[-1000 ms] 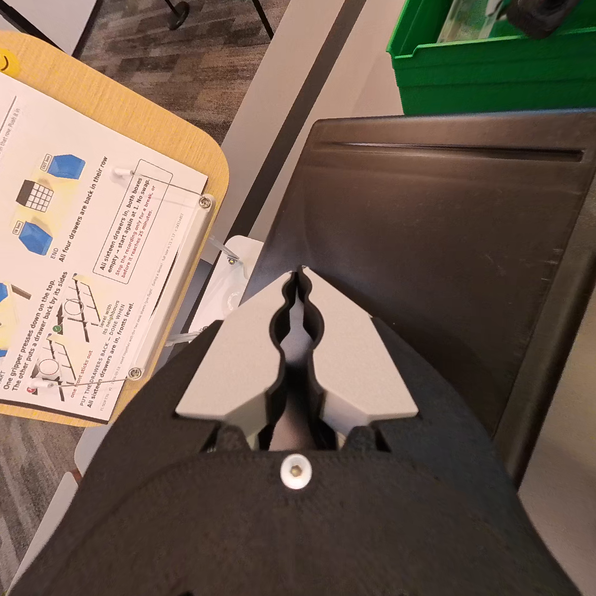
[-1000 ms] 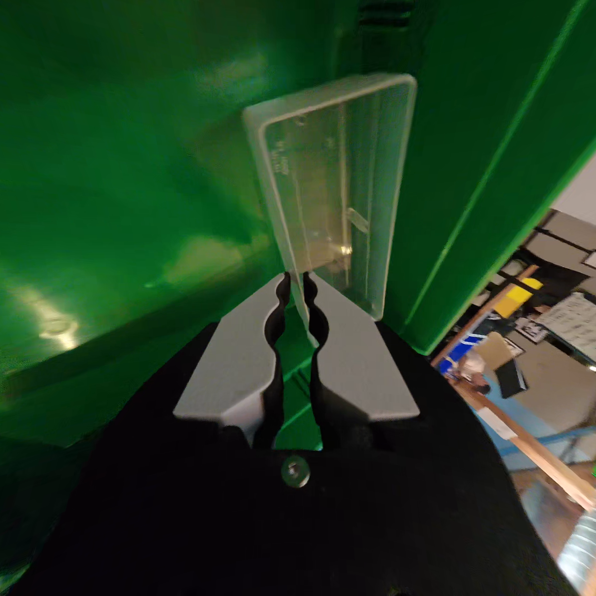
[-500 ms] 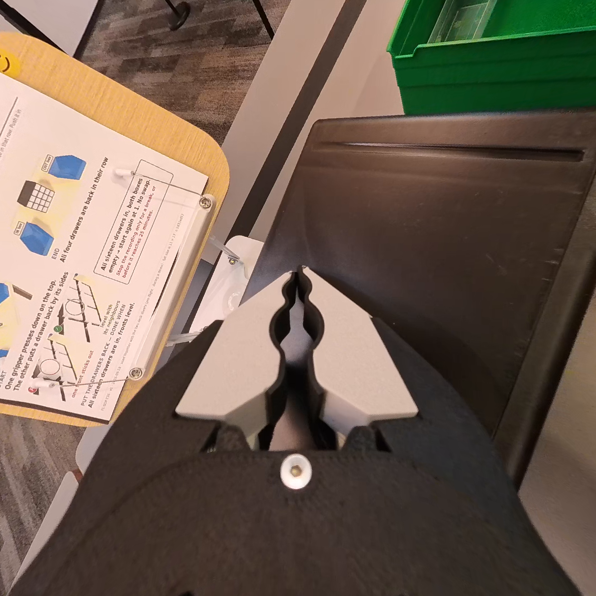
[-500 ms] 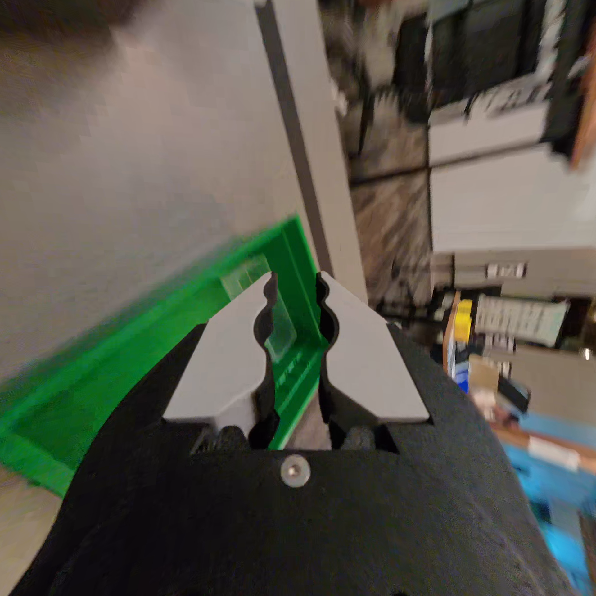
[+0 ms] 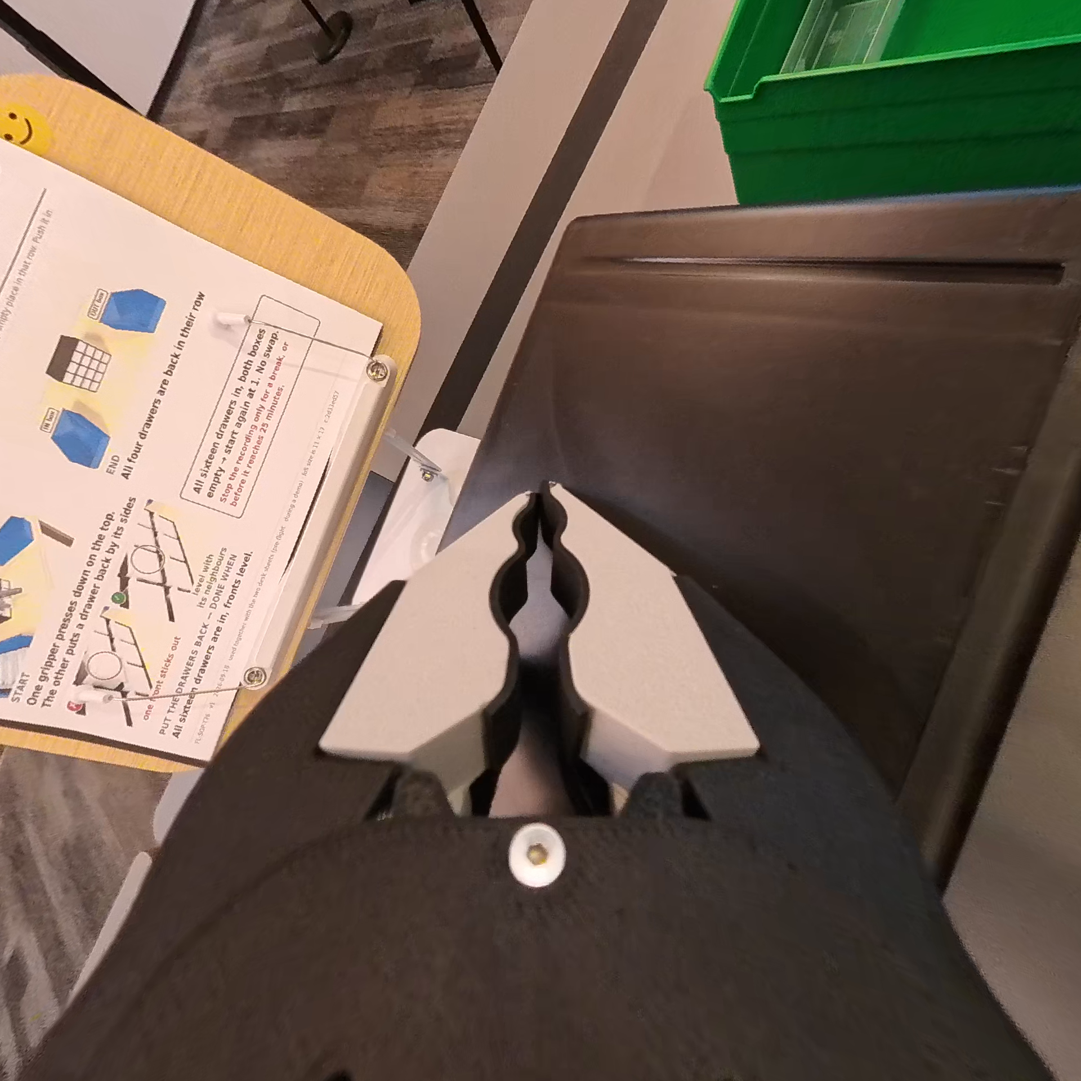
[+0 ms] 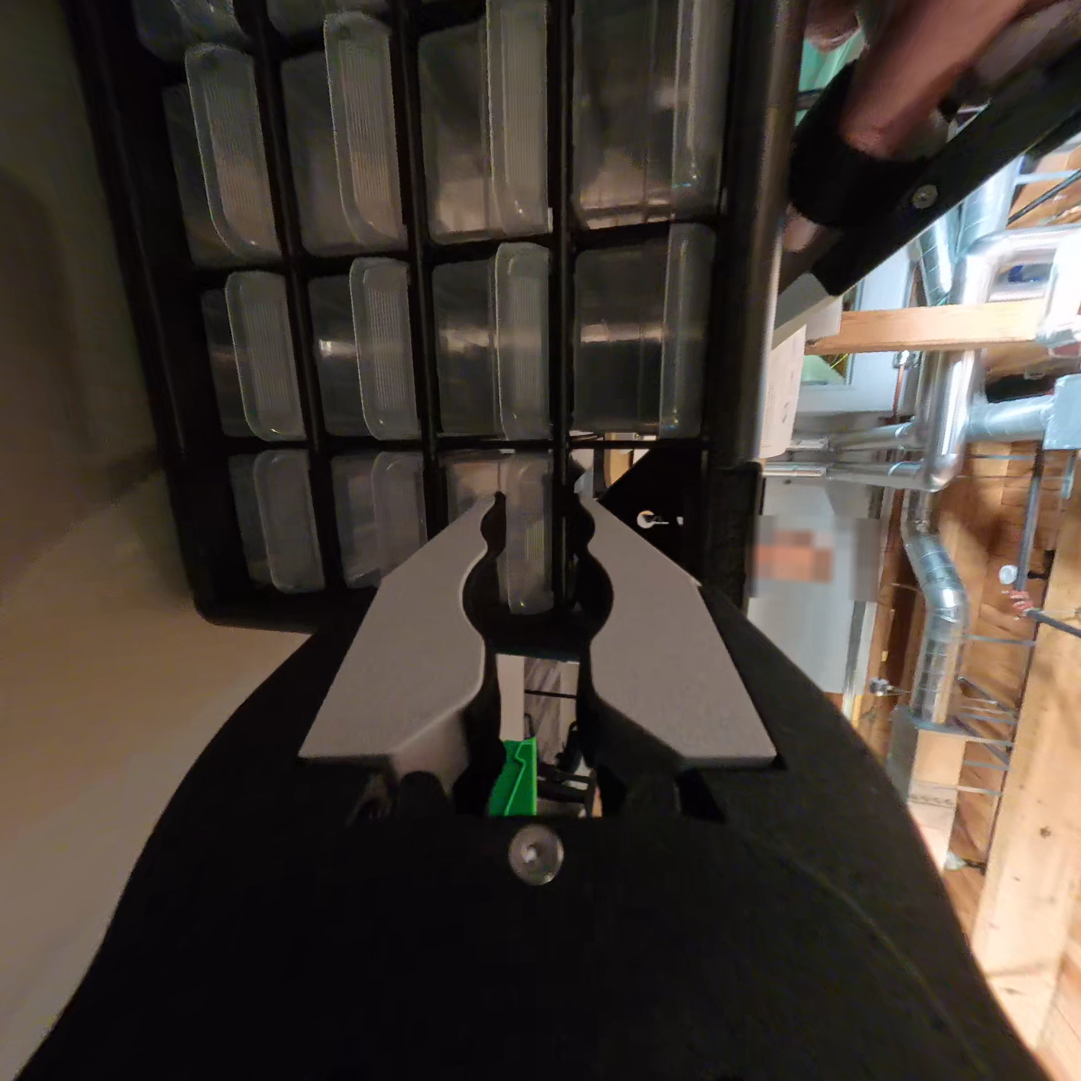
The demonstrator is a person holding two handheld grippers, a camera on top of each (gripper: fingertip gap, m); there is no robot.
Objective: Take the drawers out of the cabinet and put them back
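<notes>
The black cabinet (image 5: 819,439) fills the right of the left wrist view, seen from above. My left gripper (image 5: 541,488) is shut with nothing in it, tips resting on the cabinet's top. In the right wrist view the cabinet front (image 6: 722,544) appears turned sideways, a grid of clear drawers (image 6: 380,345). One slot (image 6: 643,485) near my right gripper is empty. My right gripper (image 6: 541,503) is open and empty, close in front of a clear drawer (image 6: 526,544) beside that slot. The left gripper (image 6: 804,304), held by a hand, presses on the cabinet's top.
A green bin (image 5: 906,128) stands behind the cabinet with a clear drawer (image 5: 842,29) in it. A wooden side table (image 5: 374,281) with a printed instruction sheet (image 5: 146,468) lies left. Shelving and metal ducts (image 6: 936,585) show beyond the cabinet.
My right gripper let go of the clear drawer in the green bin, opened, and swung out to face the cabinet front. The left gripper has not moved.
</notes>
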